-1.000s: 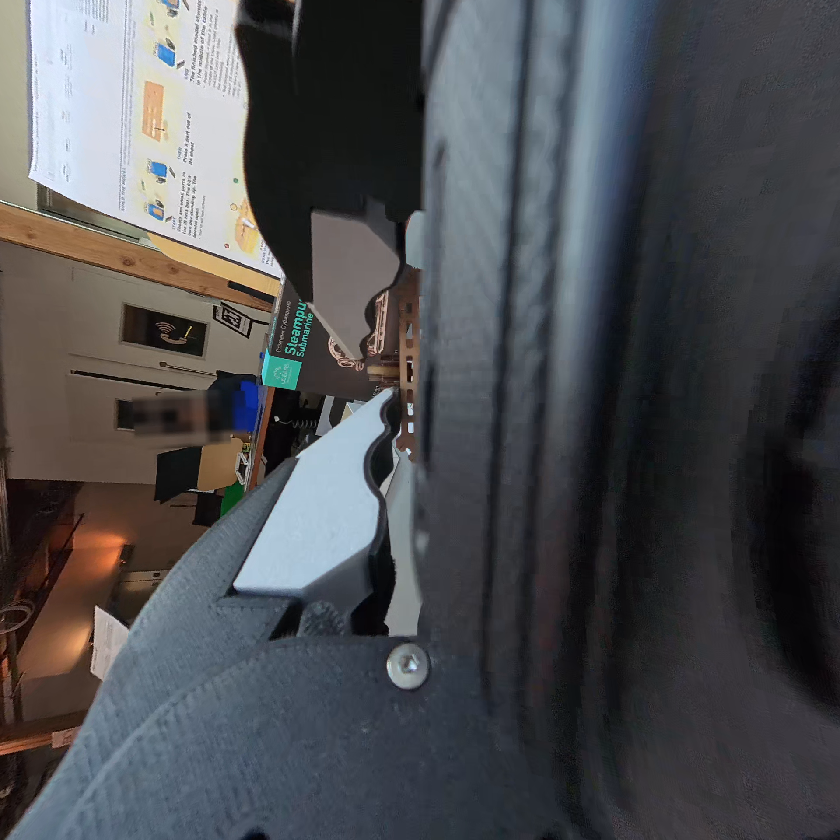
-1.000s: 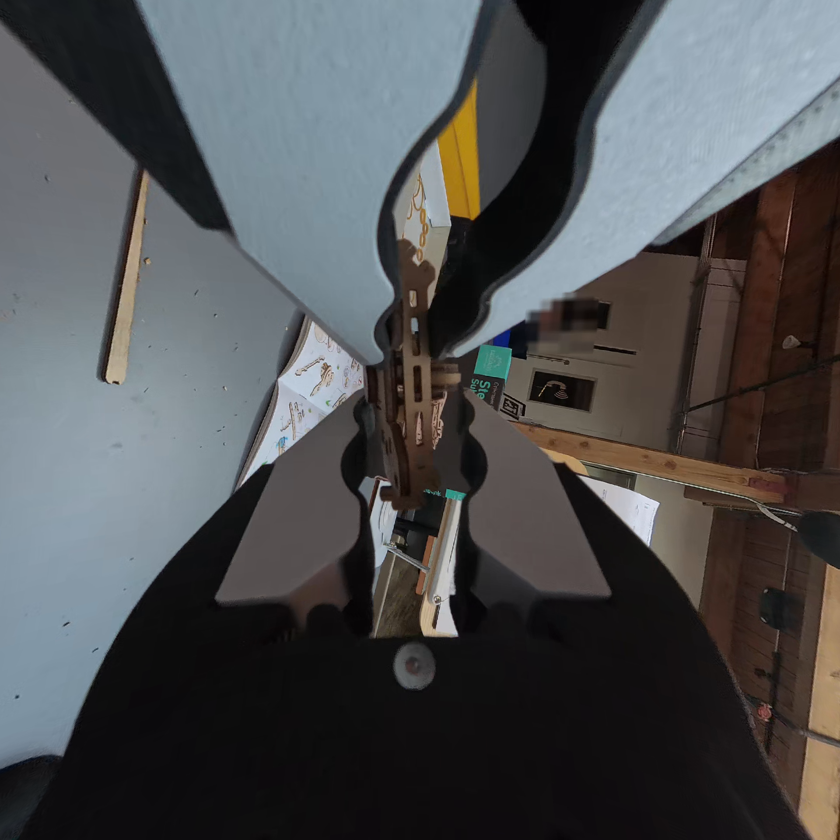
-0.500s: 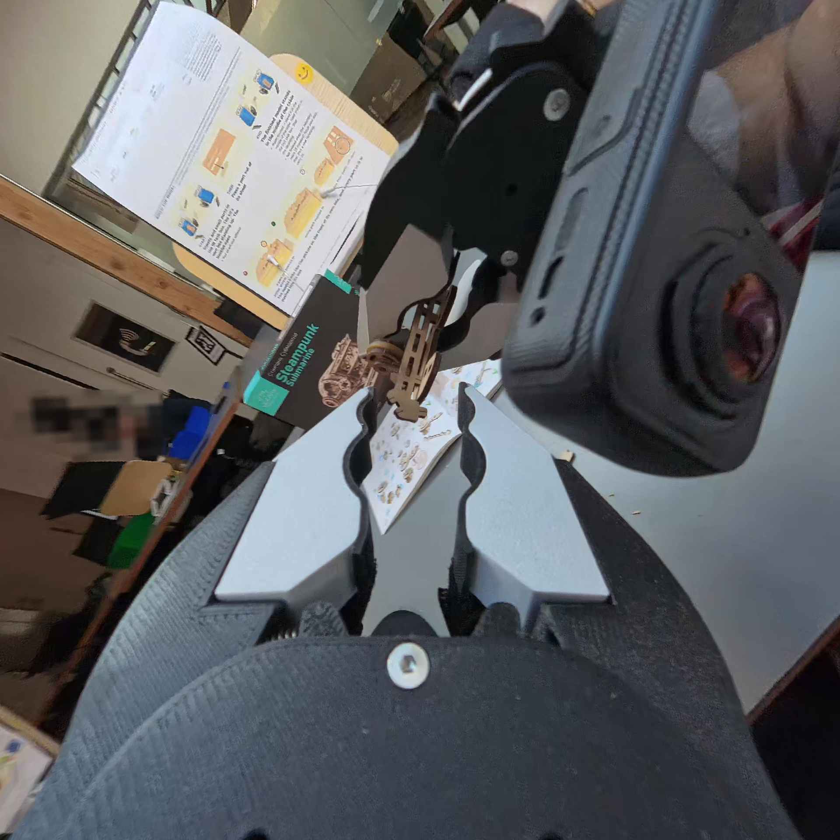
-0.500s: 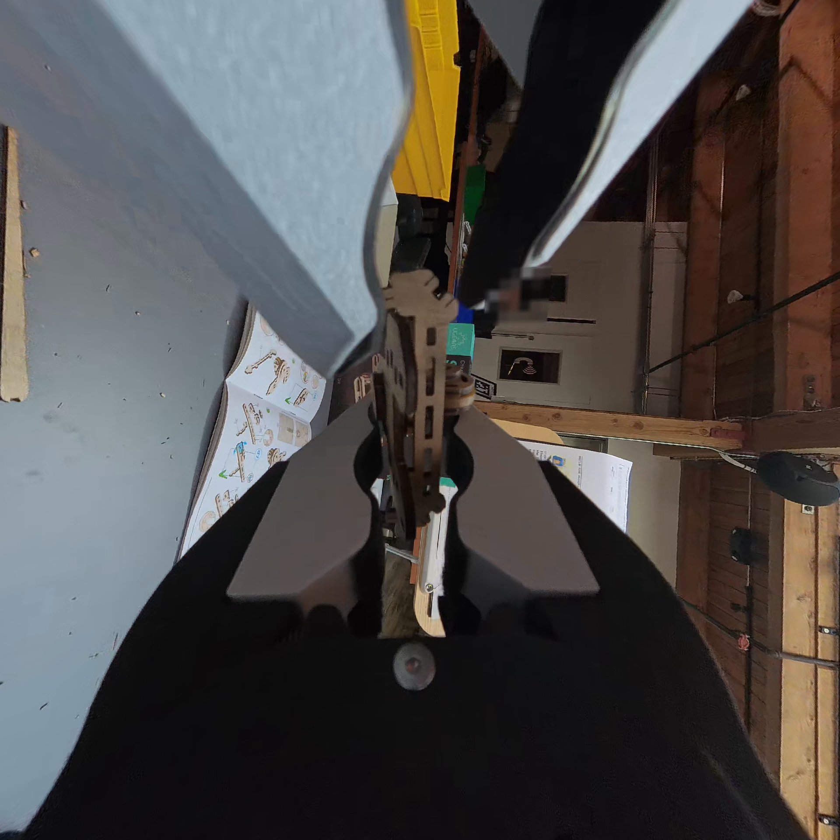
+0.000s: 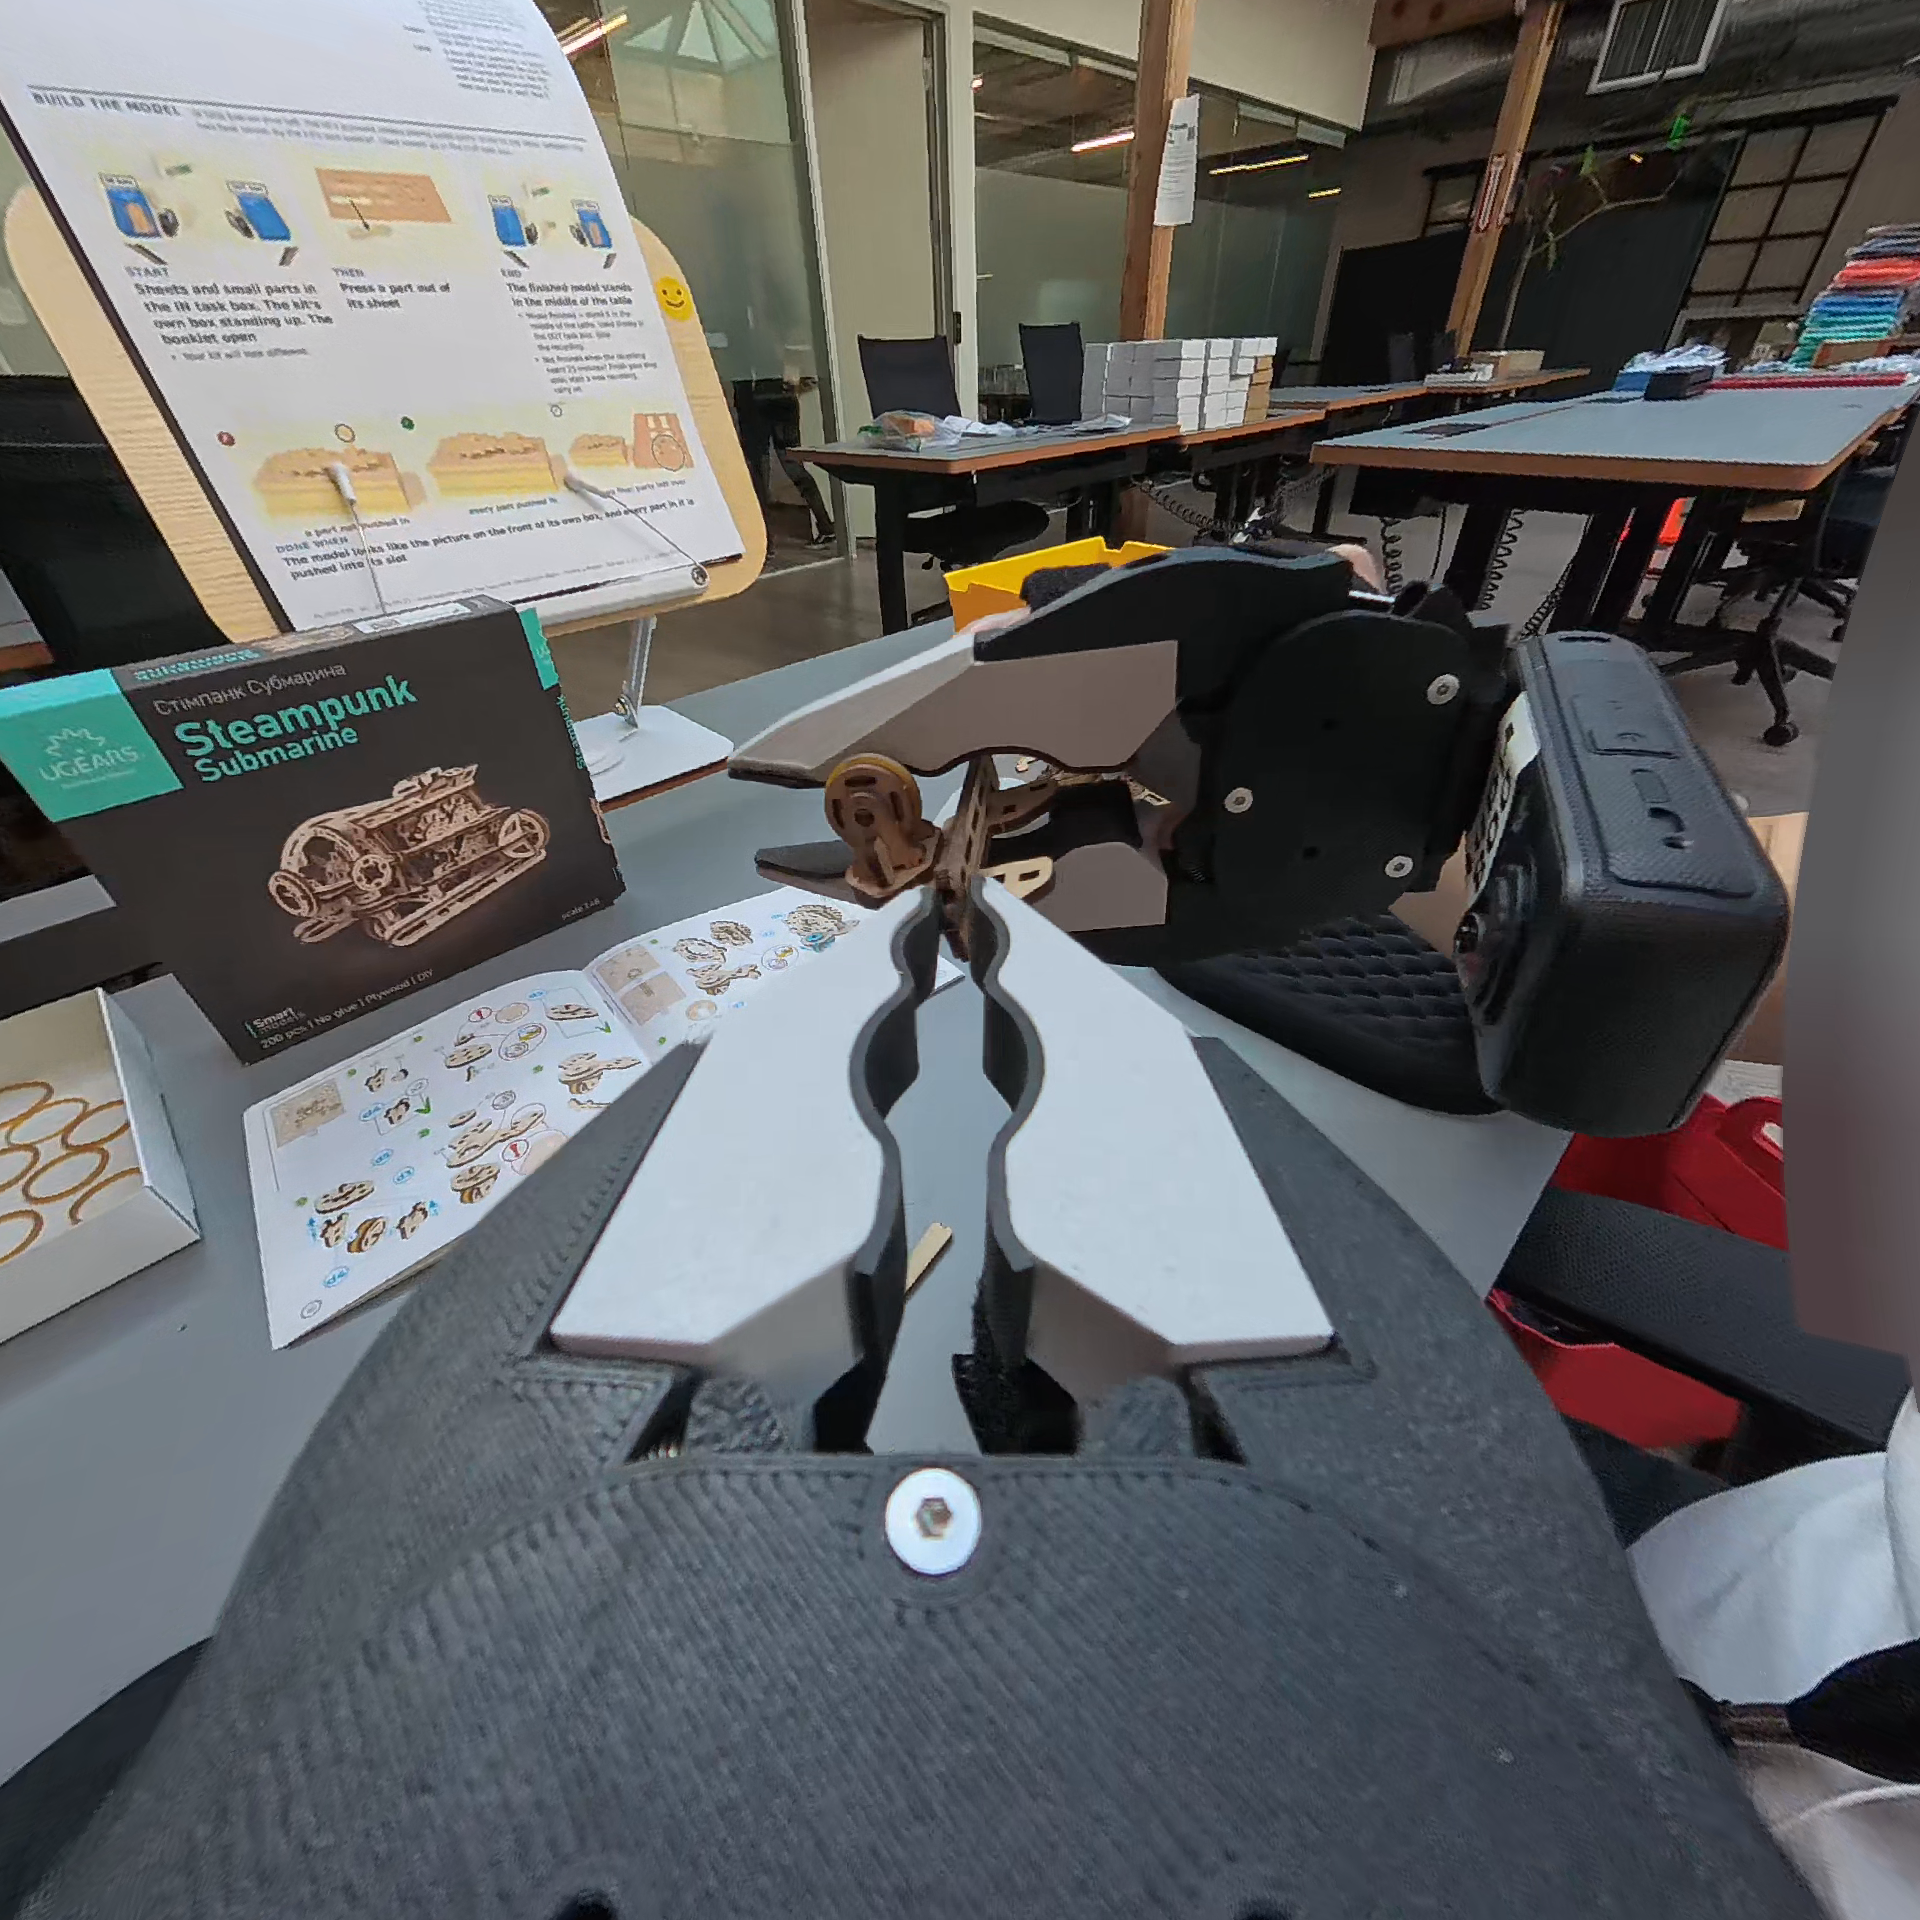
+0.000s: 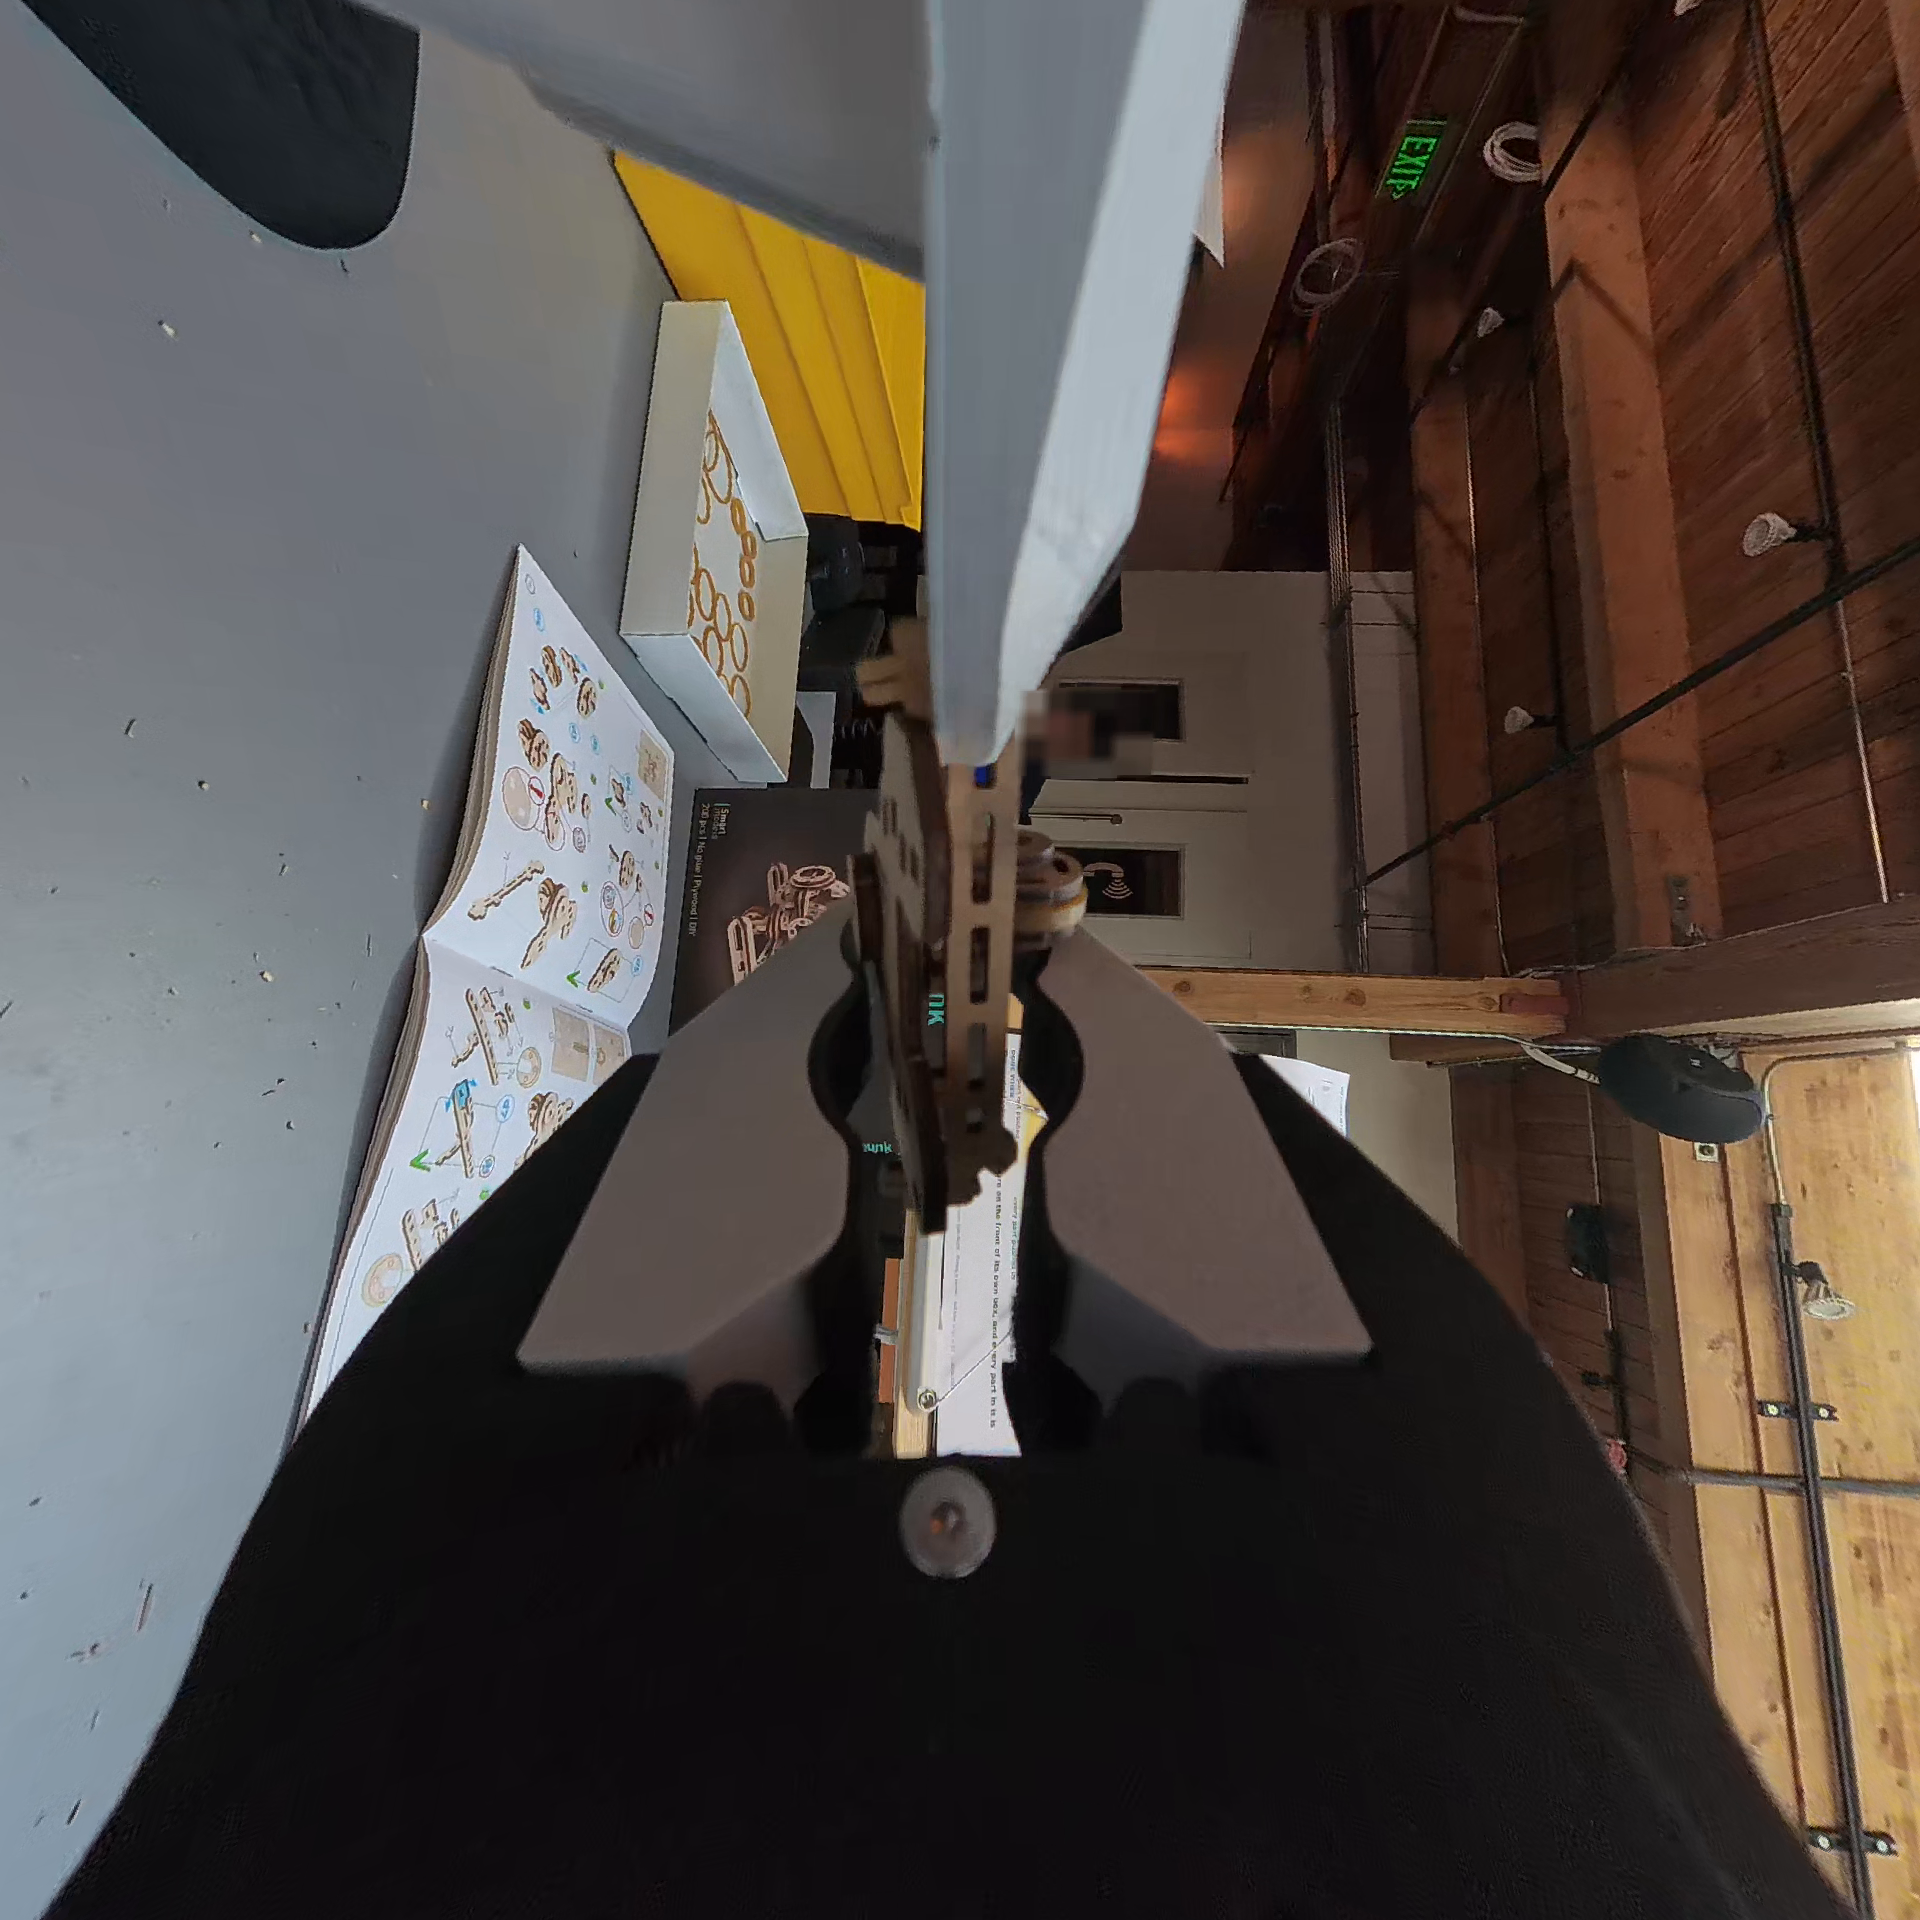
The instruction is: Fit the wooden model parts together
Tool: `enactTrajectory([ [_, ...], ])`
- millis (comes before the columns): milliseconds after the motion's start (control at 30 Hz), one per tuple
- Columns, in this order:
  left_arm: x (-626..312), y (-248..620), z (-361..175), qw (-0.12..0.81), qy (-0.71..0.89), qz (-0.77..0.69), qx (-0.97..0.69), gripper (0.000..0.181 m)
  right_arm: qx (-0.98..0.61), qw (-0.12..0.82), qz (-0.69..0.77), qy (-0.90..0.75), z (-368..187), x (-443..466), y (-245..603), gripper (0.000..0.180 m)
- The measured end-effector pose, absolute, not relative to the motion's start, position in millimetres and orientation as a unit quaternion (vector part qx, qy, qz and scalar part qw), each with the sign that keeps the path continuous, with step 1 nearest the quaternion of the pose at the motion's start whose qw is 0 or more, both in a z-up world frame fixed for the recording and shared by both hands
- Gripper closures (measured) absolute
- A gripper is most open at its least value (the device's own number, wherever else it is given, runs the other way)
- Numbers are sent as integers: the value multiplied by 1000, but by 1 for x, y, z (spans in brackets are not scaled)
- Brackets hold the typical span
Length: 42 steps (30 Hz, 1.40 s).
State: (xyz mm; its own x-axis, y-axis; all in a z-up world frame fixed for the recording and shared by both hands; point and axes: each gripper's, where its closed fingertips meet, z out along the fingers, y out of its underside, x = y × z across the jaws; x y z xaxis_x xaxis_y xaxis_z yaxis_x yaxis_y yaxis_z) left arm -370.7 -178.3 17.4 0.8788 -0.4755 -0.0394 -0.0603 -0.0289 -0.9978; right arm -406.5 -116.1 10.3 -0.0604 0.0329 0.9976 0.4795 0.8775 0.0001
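Grey table [image 5: 1392,1122] carrying the kit

An open instruction booklet [image 5: 499,1081], dark kit box [image 5: 312,821], white tray [image 5: 83,1153] and stand [image 5: 655,748] are sitting on it.

Black textured left gripper [image 5: 958,914], grey wavy fingers [image 5: 748,1164], one silver screw [image 5: 932,1520]

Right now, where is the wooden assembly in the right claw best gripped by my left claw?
Grip the flat slotted plate hanging below the right claw, coming edge-on from the near side, pads on its two broad faces, where the left claw closes now. Avoid the round wheel: too curved.
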Motion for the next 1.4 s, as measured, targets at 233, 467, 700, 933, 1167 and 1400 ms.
enactTrajectory([
  [233,-367,-174,14,666,209,-114,-707,181,-232,659,-125,-704,12,-407,-105,141],
  [467,-363,-173,18,658,192,-108,-720,180,-221,644,-168,-713,3,-408,-97,132],
  [700,-354,-170,19,639,142,-205,-728,180,-249,656,-175,-691,5,-407,-86,140],
  [933,-350,-166,19,646,141,-193,-725,181,-269,653,-178,-685,2,-405,-75,155],
  [1167,-348,-165,18,655,155,-173,-719,180,-265,655,-185,-683,2,-404,-74,161],
  [1400,-350,-170,23,696,214,-106,-677,165,-266,648,-190,-688,1,-403,-72,161],
])
